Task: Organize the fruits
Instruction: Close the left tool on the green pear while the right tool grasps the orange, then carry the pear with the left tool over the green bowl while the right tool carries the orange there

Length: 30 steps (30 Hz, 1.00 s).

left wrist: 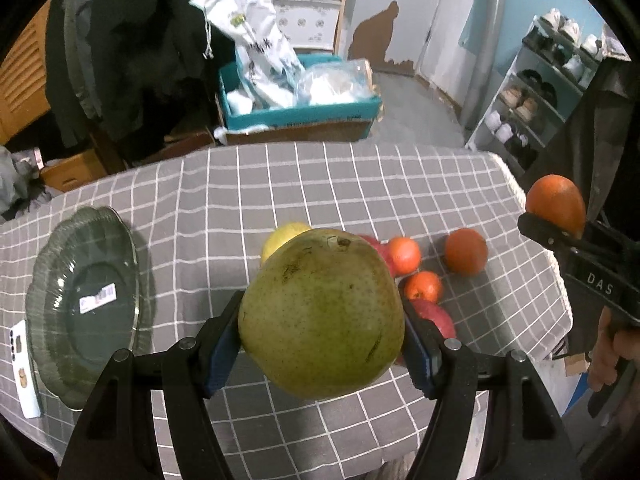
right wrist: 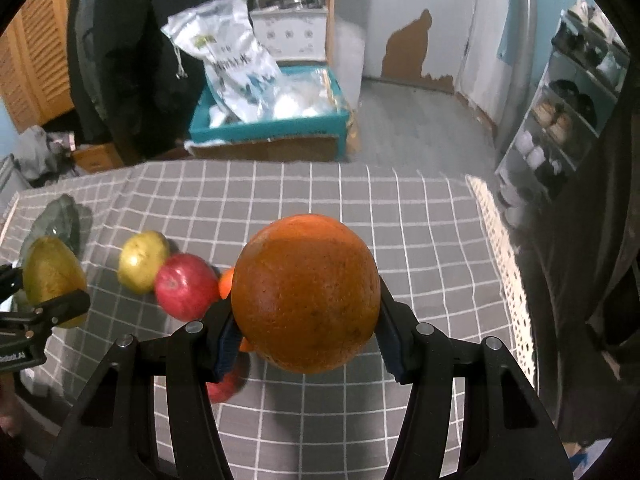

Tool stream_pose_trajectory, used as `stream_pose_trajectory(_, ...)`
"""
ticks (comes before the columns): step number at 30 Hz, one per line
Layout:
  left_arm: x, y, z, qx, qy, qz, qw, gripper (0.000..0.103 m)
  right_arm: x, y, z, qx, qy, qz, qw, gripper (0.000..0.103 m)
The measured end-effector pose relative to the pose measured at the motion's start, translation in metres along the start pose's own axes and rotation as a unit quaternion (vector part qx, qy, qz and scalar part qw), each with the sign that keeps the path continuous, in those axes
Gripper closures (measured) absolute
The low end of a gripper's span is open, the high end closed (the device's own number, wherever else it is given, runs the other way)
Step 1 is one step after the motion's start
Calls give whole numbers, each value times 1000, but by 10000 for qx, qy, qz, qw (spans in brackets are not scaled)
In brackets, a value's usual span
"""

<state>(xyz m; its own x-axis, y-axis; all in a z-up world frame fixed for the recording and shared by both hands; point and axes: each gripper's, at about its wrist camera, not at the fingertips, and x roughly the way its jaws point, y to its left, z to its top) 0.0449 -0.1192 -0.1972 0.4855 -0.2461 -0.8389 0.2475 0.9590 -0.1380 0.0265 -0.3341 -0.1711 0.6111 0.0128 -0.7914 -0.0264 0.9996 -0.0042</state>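
Holding a fruit in each tool, both lifted clear of the counter (left wrist: 360, 184): my left tool (left wrist: 322, 330) is clamped on the green pear (left wrist: 320, 316), pads on its two sides at roughly its widest part, and my right tool (right wrist: 306, 312) is clamped on the big orange (right wrist: 306, 294) the same way. The glass plate (left wrist: 86, 308) sits off to the left on the grey check cloth, with nothing in it but a label, so I judge that's the drop target. Loose fruit left on the counter: a yellow pear (right wrist: 142, 262), a red apple (right wrist: 186, 286), another red apple (left wrist: 434, 316) near my left tool, and three small oranges (left wrist: 466, 252) grouped just right of them. To do this step well I'd take the pear over first since the plate is on its side, lower until it touches the glass before opening the jaws, and place it toward the far rim so there's room for more. The pear is round-bottomed and the plate is shallow, so it could roll; release slowly. I'd keep the right tool high and back so the two don't cross. A white phone (left wrist: 24, 368) lies just beside the plate's near edge; avoid clipping it.
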Motion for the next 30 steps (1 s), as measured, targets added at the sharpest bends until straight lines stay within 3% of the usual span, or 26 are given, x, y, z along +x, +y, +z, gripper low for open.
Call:
stream_pose_trajectory(15,-70,12,24,-3,-901,102,9959,31,-61,25,24,-139,-914,105,9957,46)
stream_pose_trajectory(30,-112,38,30,-113,-1350,385,9900,31,-93,57,48,-298,-1308,424,9900,46)
